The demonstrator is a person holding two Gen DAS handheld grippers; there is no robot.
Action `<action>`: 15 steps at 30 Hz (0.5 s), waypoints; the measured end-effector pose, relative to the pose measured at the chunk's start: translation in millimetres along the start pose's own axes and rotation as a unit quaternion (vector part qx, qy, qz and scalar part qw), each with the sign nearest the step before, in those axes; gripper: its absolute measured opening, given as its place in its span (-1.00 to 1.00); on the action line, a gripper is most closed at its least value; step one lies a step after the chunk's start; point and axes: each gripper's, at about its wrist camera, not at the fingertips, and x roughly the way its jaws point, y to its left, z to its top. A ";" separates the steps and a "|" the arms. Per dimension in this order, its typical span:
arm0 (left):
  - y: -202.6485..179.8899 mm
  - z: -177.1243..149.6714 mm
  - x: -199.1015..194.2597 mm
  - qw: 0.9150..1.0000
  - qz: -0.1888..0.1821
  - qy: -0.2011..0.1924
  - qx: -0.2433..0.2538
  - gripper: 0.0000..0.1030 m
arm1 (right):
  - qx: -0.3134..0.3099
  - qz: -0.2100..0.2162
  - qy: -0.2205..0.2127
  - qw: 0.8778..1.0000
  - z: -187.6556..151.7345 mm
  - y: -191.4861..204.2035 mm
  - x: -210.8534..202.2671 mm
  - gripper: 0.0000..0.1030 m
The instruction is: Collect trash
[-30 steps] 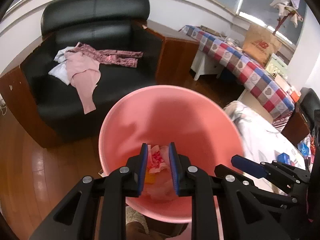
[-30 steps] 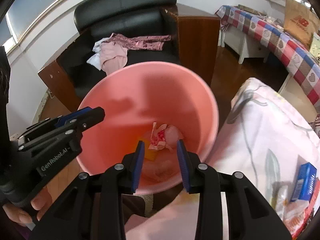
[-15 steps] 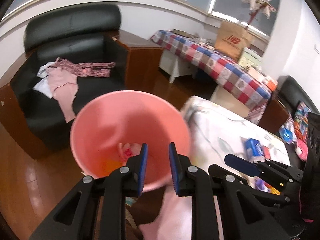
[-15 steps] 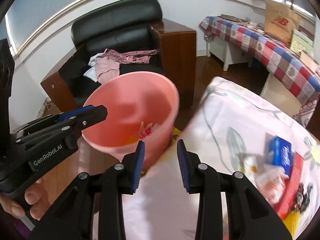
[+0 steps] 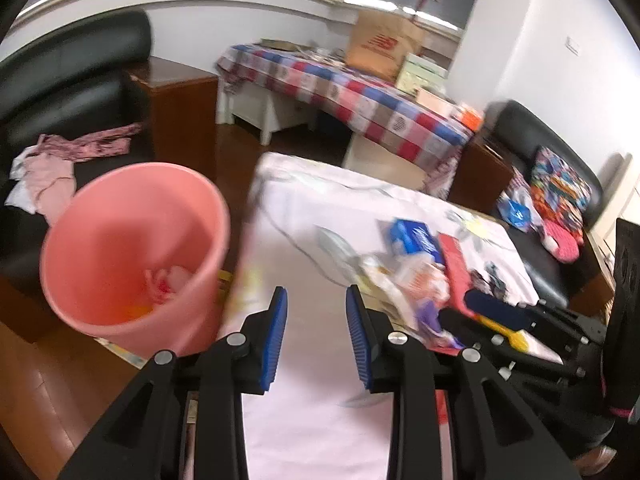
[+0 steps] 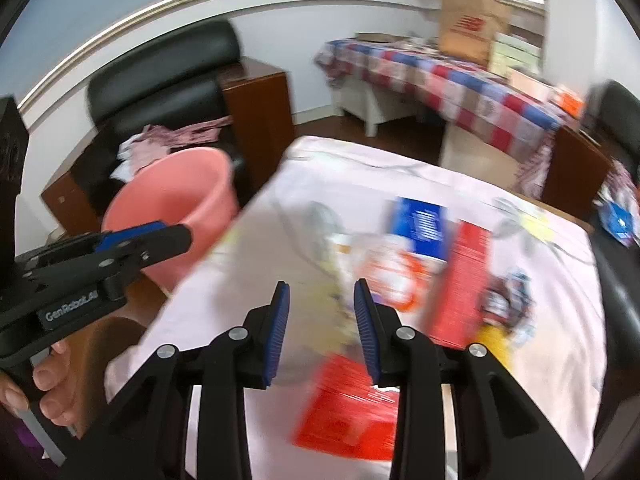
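Both grippers swing from the pink bin (image 5: 132,248) to the littered bench (image 5: 320,420); left gripper (image 5: 316,336) opening, right gripper (image 6: 322,330) apart, empty.

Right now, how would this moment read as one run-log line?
stage: between picks | left gripper: opening, empty | right gripper: open, empty | round pink plastic bin: holds crumpled trash | white floral tablecloth: wrappers and packets remain

On your left claw (image 6: 140,240), seen from the right wrist, you can read "GenRobot.AI" in pale letters along its black side. The brown cardboard box (image 5: 382,46) by the window bears a red logo, but motion blur keeps you from reading it.
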 end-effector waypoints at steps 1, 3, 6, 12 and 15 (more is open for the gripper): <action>-5.3 -0.3 4.2 1.000 -0.004 0.005 0.004 -0.42 | 0.007 -0.009 -0.001 1.000 -2.7 -9.8 -3.0 -0.34; -17.2 -3.3 11.6 1.000 -0.014 0.016 0.010 -0.42 | 0.017 -0.023 -0.003 1.000 -8.3 -25.9 -7.5 -0.34; -33.2 -8.5 20.9 0.999 -0.034 0.034 0.016 -0.42 | 0.033 -0.049 -0.005 0.998 -18.4 -51.4 -14.1 -0.34; -62.0 -19.6 35.7 0.996 -0.065 0.061 0.033 -0.42 | 0.083 -0.068 0.008 0.994 -45.7 -91.8 -20.6 -0.34; -74.7 -23.2 40.6 0.993 -0.077 0.072 0.043 -0.42 | 0.099 -0.067 0.012 0.993 -54.3 -102.0 -21.9 -0.34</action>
